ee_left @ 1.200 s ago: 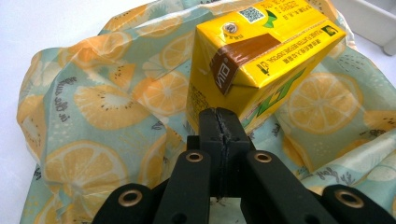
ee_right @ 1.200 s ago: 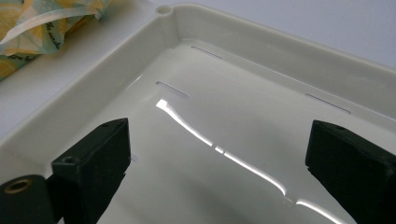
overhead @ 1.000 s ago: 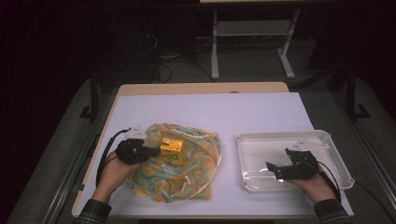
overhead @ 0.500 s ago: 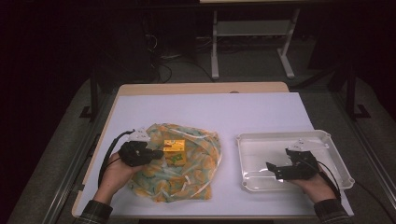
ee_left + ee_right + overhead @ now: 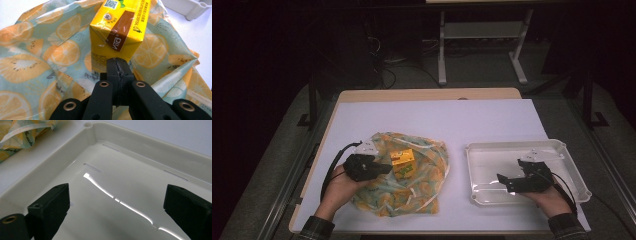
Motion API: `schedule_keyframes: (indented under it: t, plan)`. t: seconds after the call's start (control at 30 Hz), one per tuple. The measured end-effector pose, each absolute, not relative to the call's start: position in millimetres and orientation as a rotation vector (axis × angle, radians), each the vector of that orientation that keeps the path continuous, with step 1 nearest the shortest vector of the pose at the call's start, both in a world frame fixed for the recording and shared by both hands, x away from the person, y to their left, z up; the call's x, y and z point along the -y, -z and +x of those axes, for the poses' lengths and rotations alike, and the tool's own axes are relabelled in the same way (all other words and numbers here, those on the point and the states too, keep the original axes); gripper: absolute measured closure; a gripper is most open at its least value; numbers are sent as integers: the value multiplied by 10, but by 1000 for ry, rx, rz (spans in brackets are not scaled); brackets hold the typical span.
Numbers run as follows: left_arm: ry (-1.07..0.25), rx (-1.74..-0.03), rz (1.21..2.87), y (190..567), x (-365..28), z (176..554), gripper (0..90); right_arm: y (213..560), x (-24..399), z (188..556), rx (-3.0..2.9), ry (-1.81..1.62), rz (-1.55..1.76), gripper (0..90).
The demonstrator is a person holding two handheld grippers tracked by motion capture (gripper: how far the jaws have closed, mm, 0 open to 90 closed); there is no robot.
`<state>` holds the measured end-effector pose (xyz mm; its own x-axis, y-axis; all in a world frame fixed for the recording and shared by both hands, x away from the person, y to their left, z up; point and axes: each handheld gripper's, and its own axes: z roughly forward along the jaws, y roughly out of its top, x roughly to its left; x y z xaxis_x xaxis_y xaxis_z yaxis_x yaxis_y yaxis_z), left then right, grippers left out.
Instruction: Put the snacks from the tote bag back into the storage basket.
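Resting near the worktop's front-left corner, a fruit-print bag (image 5: 404, 180) carries a yellow drink carton (image 5: 402, 163) on top. The left hand-held gripper (image 5: 117, 68), jaws pressed together, touches the carton's lower edge. The right hand-held gripper (image 5: 116, 202), jaws wide apart, hovers inside a white tray (image 5: 572, 160) near the front-right corner.

We hold our left gripper (image 5: 384, 167) near the table's front left corner, its jaws pressed together, forearm coming in from the front edge. Our right gripper (image 5: 504, 181) sits near the front right corner, jaws spread wide, pointing toward the left edge.
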<state>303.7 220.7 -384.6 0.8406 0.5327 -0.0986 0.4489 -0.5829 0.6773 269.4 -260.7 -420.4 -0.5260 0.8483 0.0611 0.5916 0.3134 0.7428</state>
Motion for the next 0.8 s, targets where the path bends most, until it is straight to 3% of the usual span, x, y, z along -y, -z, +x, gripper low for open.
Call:
schedule_keyframes:
  t: [0.63,0.8]
  plan:
    - [-113,-672,2296,3864,-2054,2968,895,4206,2606,2694,-2246,-1045,1291,61]
    - [-120,-673,2285,3829,-2081,2950,852,4205,2607,2692,-2246,-1046,1292,61]
